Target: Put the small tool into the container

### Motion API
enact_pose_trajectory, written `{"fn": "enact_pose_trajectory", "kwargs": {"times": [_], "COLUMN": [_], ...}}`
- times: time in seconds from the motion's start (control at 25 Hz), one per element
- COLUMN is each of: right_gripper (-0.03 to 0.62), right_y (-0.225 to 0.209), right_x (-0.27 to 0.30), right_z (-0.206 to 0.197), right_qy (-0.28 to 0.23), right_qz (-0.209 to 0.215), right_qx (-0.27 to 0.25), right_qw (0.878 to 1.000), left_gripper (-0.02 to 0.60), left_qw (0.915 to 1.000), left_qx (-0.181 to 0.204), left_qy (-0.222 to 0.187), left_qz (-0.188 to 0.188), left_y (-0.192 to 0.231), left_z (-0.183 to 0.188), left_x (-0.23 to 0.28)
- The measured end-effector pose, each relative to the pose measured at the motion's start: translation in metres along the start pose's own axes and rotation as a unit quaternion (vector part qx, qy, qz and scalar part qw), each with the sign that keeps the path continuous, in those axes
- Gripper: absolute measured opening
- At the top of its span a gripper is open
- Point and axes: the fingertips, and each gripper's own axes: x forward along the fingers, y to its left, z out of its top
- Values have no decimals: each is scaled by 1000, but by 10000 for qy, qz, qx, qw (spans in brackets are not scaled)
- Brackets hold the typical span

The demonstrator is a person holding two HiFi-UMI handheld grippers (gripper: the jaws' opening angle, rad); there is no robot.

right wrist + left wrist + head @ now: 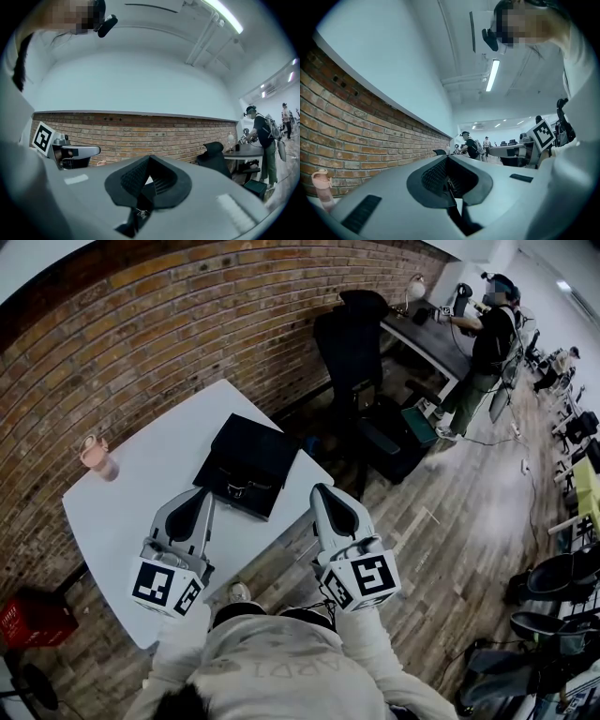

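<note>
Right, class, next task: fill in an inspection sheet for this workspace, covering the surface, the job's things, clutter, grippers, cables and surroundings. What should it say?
Surface: white table, set against a brick wall.
Job's things: black case lies flat on the table; small tool not seen.
Clutter: pink bottle stands upright near the table's far left corner.
Grippers: left gripper has its jaws together with nothing between them; right gripper is the same. Both are held over the table's near edge.
Cables: what looks like a thin cable on the floor by the far desk.
Surroundings: wood floor, black office chair, red crate, another person at a dark desk.
</note>
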Motion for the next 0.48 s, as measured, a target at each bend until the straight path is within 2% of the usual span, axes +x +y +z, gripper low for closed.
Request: {"fn": "enact_pose_trajectory", "kwargs": {"times": [0.48], "right_gripper": [11], "right_y": [6], "right_x": [9], "right_z": [0], "right_qy": [-12], "right_qz": [30], "right_qx": [26], "right_qw": [10000], "left_gripper": [5], "left_qw": [10000], "left_qx": [-32], "left_qy": [2], "left_qz": [31], "left_y": [10], "left_z": [-1], "left_x": [-1]}}
